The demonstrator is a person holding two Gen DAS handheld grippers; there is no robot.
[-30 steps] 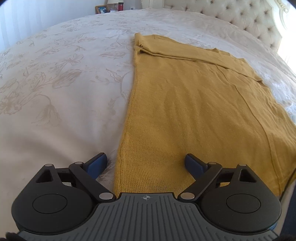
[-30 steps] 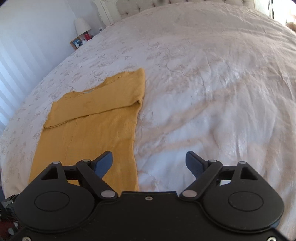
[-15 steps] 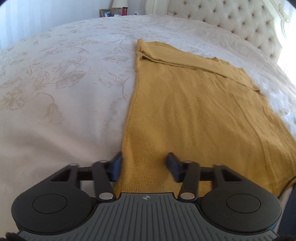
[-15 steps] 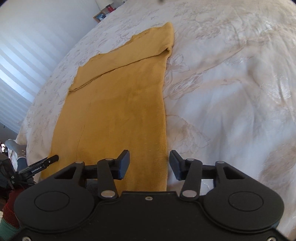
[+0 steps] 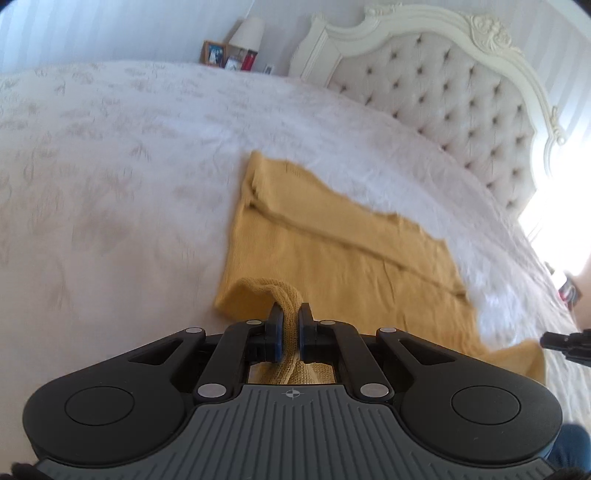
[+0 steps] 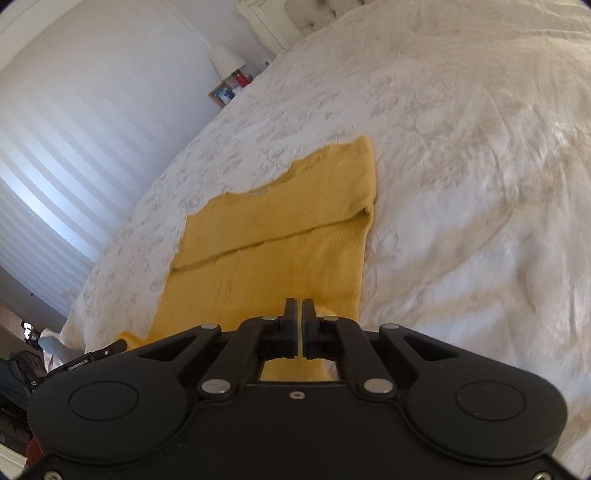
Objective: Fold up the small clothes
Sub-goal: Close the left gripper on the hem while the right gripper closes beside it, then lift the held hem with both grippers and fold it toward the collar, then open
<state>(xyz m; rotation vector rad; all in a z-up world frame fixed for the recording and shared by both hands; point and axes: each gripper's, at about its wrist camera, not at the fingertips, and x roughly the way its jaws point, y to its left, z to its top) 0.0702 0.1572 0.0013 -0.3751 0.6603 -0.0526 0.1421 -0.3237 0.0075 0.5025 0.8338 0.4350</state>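
Note:
A mustard knit sweater (image 5: pixel 332 251) lies flat on the white bedspread (image 5: pixel 110 184), its sleeves folded across the top. My left gripper (image 5: pixel 290 314) has its jaws closing tight on the near left hem corner, and the pinched knit is bunched up and lifted between the pads. In the right wrist view the sweater (image 6: pixel 288 221) stretches away from my right gripper (image 6: pixel 299 308), whose jaws are closing on the near right hem; only a thin yellow strip shows between its pads. The other gripper's tip (image 5: pixel 565 341) shows at the right edge of the left wrist view.
A tufted headboard (image 5: pixel 443 92) rises at the far end of the bed. A nightstand with a lamp (image 5: pixel 247 29) and a picture frame (image 5: pixel 213 52) stands beside it. A striped wall (image 6: pixel 74 147) runs along the left of the bed.
Both grippers went from wide open around the hem corners to shut on them. The left one has risen, lifting its corner of the sweater off the bed.

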